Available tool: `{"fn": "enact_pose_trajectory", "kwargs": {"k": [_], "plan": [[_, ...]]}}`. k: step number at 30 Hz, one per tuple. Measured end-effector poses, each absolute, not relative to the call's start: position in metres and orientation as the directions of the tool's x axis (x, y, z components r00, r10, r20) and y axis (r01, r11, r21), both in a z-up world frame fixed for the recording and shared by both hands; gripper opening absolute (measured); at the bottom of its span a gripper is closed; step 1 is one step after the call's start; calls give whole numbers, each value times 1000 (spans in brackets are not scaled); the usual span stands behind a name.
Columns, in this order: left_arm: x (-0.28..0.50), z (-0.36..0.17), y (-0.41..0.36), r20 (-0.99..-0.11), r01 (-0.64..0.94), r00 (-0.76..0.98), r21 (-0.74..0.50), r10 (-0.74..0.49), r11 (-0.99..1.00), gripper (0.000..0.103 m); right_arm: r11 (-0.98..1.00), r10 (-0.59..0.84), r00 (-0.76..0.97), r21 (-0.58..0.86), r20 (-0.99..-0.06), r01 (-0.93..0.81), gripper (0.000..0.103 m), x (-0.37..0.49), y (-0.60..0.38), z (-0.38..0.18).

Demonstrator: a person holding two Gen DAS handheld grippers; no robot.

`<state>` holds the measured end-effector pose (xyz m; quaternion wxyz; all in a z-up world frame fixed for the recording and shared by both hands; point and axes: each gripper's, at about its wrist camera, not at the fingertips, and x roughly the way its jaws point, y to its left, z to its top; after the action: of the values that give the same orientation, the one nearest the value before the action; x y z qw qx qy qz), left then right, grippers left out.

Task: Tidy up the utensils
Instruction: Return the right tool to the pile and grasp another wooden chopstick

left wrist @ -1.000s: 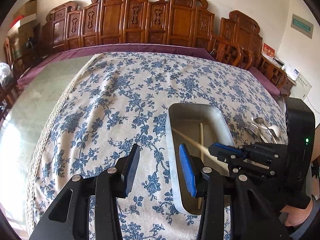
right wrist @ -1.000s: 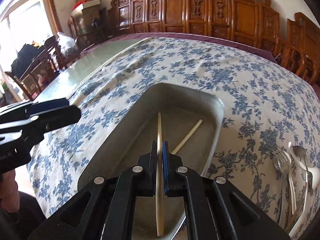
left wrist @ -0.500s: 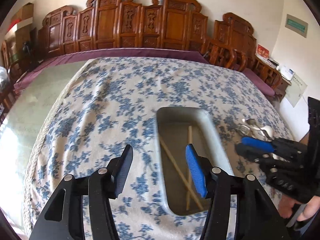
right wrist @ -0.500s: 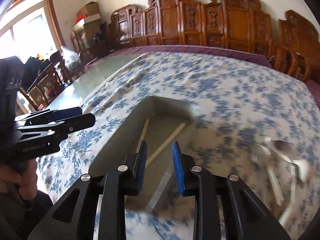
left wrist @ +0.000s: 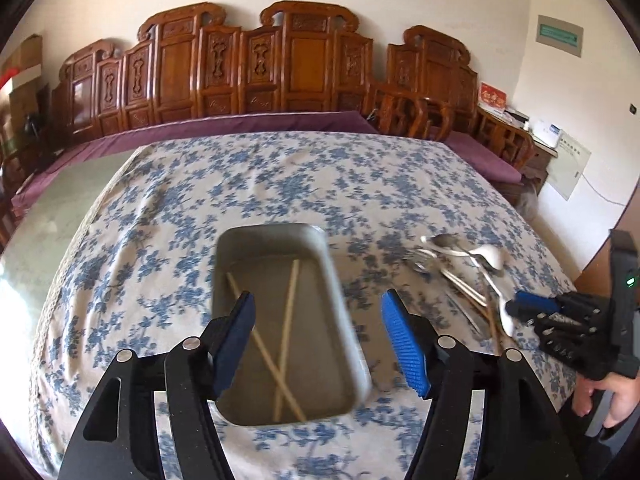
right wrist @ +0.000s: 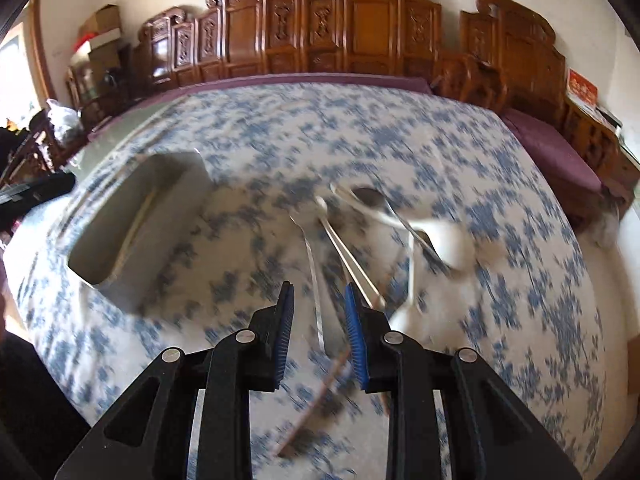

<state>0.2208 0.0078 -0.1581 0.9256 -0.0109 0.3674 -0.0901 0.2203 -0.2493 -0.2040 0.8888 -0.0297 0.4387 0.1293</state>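
A grey metal tray (left wrist: 344,320) lies on the blue-flowered tablecloth with two crossed wooden chopsticks (left wrist: 286,330) inside. My left gripper (left wrist: 318,334) is open and empty, held above the tray's near half. To the right lies a pile of utensils (left wrist: 460,268): metal spoons, forks and a white spoon. My right gripper (right wrist: 318,326) is open and empty, just above the near ends of the metal spoon handles (right wrist: 348,264) and a brown chopstick (right wrist: 316,404). The tray shows at the left in the right wrist view (right wrist: 100,276). The right gripper also appears in the left wrist view (left wrist: 532,308).
The tablecloth (left wrist: 280,184) covers most of a large table. Carved wooden chairs (left wrist: 256,72) line the far side and the right. A white ceramic spoon (right wrist: 448,244) lies among the metal ones.
The right gripper let go of the chopstick into the tray, opened, and swung right over the utensil pile. The left gripper opened wider and shifted to above the tray.
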Motion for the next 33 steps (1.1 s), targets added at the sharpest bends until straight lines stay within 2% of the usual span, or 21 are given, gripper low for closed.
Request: {"fn": "enact_pose_trajectory", "kwargs": {"k": [8,19,22,33], "plan": [[216,-169,-20,-700,182,691,-75,-181,981,63,977,151,521,46,-840,-209,27,214,-247,-240],[206,-181,-54,-722,255,658,-53,-213,965,63,986,120,466,51,-877,-157,12,209,-253,-258],[205,-184,-59,-727,262,652,-50,-216,964,63,987,126,464,63,-877,-149,6,206,-257,-258],[203,-191,-68,-729,258,655,-32,-199,966,63,982,151,569,59,-808,-178,6,194,-279,-213]]}}
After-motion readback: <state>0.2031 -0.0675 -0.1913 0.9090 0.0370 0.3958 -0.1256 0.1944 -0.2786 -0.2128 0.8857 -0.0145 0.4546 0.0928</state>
